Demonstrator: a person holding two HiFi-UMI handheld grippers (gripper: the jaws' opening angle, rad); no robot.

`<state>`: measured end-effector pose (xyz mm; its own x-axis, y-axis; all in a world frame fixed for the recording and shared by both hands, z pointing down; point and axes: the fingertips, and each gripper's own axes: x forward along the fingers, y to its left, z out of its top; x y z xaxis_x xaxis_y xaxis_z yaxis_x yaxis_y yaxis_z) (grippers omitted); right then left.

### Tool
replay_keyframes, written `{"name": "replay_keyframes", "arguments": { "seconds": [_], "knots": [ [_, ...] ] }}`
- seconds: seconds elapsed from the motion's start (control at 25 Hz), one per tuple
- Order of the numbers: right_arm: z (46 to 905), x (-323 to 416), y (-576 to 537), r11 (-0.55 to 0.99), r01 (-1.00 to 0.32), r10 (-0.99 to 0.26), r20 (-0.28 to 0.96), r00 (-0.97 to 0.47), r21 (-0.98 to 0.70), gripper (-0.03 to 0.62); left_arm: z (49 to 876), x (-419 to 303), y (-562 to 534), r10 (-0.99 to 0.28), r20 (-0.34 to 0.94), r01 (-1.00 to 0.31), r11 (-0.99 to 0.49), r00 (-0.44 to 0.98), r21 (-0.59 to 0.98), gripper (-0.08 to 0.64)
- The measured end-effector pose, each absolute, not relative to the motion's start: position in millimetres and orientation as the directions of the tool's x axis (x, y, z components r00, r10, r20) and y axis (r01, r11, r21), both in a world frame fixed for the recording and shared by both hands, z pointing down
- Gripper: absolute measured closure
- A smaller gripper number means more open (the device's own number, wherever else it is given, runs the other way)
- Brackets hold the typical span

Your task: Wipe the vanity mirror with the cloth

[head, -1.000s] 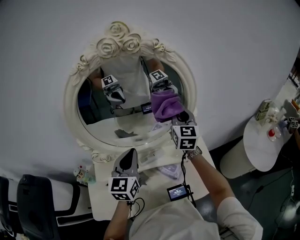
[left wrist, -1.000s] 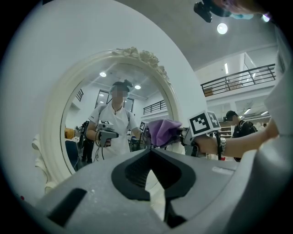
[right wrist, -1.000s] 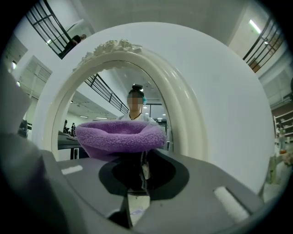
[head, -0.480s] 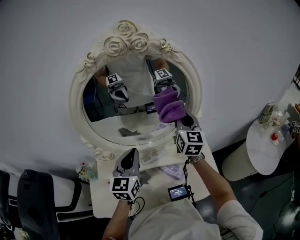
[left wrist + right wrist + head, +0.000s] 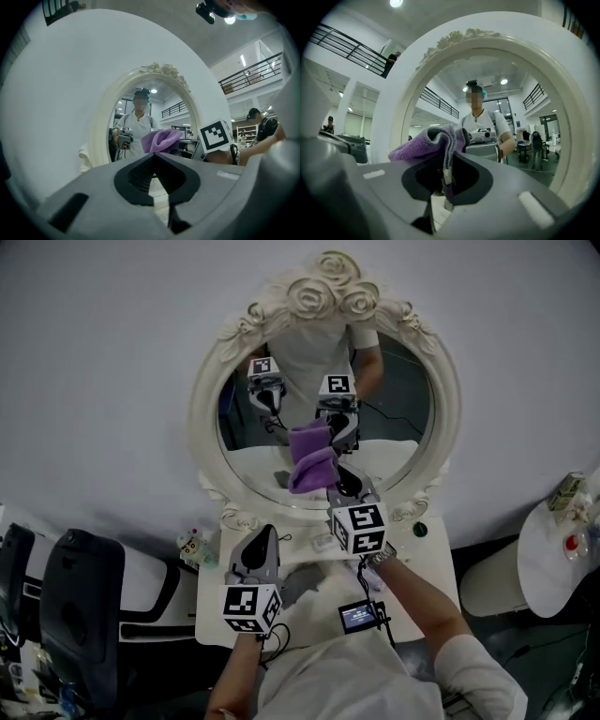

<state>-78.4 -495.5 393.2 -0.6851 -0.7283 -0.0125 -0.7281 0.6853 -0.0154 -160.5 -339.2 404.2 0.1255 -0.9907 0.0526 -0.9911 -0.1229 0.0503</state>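
Observation:
The oval vanity mirror (image 5: 394, 418) in a cream frame topped with roses stands against the wall. My right gripper (image 5: 334, 487) is shut on a purple cloth (image 5: 312, 468), which meets its own reflection low on the glass, near the middle. In the right gripper view the cloth (image 5: 426, 143) bunches out of the jaws in front of the mirror frame (image 5: 408, 93). My left gripper (image 5: 261, 538) is shut and holds nothing. It hangs over the table, below the mirror's lower left. The left gripper view shows the cloth (image 5: 161, 139) beyond its closed tips.
The mirror stands on a small white table (image 5: 427, 563) with a small screen device (image 5: 361, 615) and a few small items (image 5: 192, 545) at its left edge. A black chair (image 5: 80, 596) is at the left, a round white side table (image 5: 558, 554) at the right.
The right gripper has carried the cloth leftward and lower across the glass, from the right side to the lower middle. The left gripper has shifted left as well. The head view has shifted too.

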Motion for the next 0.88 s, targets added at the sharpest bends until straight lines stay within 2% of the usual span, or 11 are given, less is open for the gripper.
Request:
{"name": "replay_keyframes", "arguments": {
  "seconds": [0.24, 0.44, 0.88],
  "knots": [
    [422.7, -157.0, -479.4, 0.764, -0.644, -0.643, 0.047, -0.765, -0.029, 0.545, 404.3, -207.4, -307.9, -0.998, 0.059, -0.999, 0.003, 0.000, 0.043, 0.555],
    [444.4, -199.6, -472.7, 0.777, -0.627, -0.621, 0.090, -0.778, -0.057, 0.545, 410.3, -230.4, -287.8, -0.995, 0.073, -0.996, 0.077, -0.073, 0.045, 0.555],
    [451.6, -210.0, -480.8, 0.718, -0.695, -0.690, 0.089, -0.719, -0.049, 0.545, 420.3, -244.8, -274.9, -0.991, 0.094, -0.994, 0.102, -0.098, 0.043, 0.557]
  ]
}}
